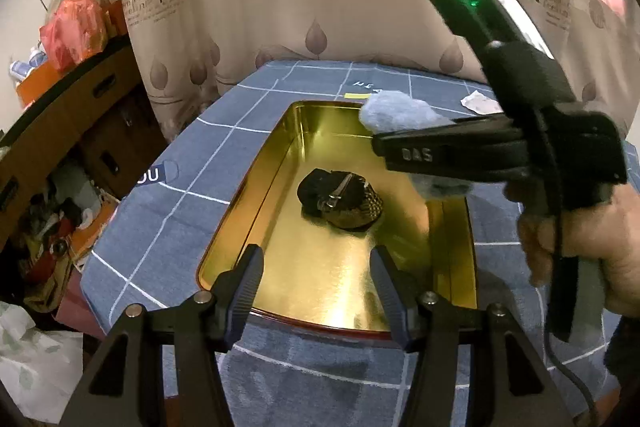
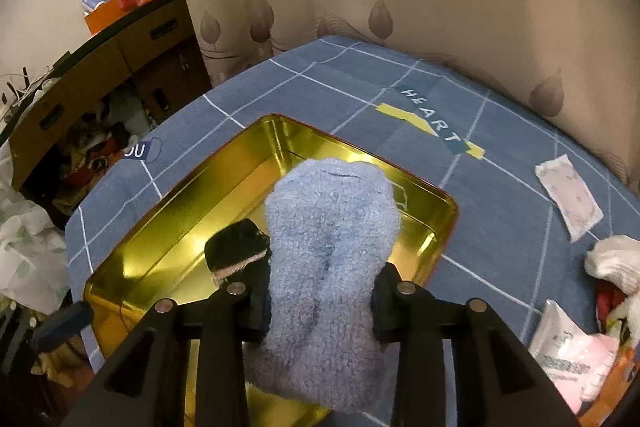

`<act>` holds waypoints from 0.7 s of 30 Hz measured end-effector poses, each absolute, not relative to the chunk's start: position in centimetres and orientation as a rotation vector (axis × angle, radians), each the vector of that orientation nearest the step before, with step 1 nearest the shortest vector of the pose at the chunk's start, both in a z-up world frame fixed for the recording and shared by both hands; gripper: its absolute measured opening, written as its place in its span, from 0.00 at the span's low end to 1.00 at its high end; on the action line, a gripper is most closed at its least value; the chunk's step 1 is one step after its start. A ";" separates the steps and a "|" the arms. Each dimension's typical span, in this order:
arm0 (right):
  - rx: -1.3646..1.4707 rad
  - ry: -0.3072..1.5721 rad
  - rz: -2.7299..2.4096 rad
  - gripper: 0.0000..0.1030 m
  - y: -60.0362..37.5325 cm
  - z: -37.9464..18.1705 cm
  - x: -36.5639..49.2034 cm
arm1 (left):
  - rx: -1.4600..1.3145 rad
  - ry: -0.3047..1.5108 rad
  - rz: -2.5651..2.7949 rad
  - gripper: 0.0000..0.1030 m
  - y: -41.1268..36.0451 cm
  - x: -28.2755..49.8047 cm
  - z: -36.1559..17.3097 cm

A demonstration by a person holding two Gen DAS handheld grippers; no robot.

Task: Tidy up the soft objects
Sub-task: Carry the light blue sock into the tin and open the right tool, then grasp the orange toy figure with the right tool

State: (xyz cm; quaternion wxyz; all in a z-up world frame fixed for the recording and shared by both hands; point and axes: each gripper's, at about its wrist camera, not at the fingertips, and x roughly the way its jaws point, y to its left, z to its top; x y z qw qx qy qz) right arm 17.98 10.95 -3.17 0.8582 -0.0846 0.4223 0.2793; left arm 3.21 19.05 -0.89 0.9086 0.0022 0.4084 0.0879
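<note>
From the left wrist, the left gripper [image 1: 316, 287] stands wide with nothing between its fingers, hovering over the near end of a shiny gold tray [image 1: 248, 187] on a blue checked cloth [image 1: 168, 219]. Ahead of its fingertips, near the tray's middle, lies a small dark pouch [image 1: 340, 203] with a metal clasp; the tray floor around it is bare. Ahead and to the right, above the tray's far right part, the right gripper [image 1: 384, 147] holds a fluffy pale blue sock [image 1: 396, 113], a hand [image 1: 576, 239] on its handle. From the right wrist, the sock [image 2: 328, 259] is thick and nubbly, pinched between the narrow fingers, bulging forward beyond them and hanging back below. The tray [image 2: 420, 239] lies under it, the pouch [image 2: 236, 247] just left of the fingers.
</note>
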 end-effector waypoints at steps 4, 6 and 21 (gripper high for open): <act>-0.178 0.869 0.594 0.64 10.7 -3.0 18.0 | -0.009 0.852 0.181 0.55 19.3 3.4 -1.1; -0.159 0.847 0.608 0.70 10.0 -2.6 17.6 | -0.013 0.852 0.181 0.55 19.4 3.4 -1.1; -0.192 0.741 0.429 0.71 -4.6 -1.1 9.2 | -0.027 0.871 0.169 0.55 19.2 3.2 -1.4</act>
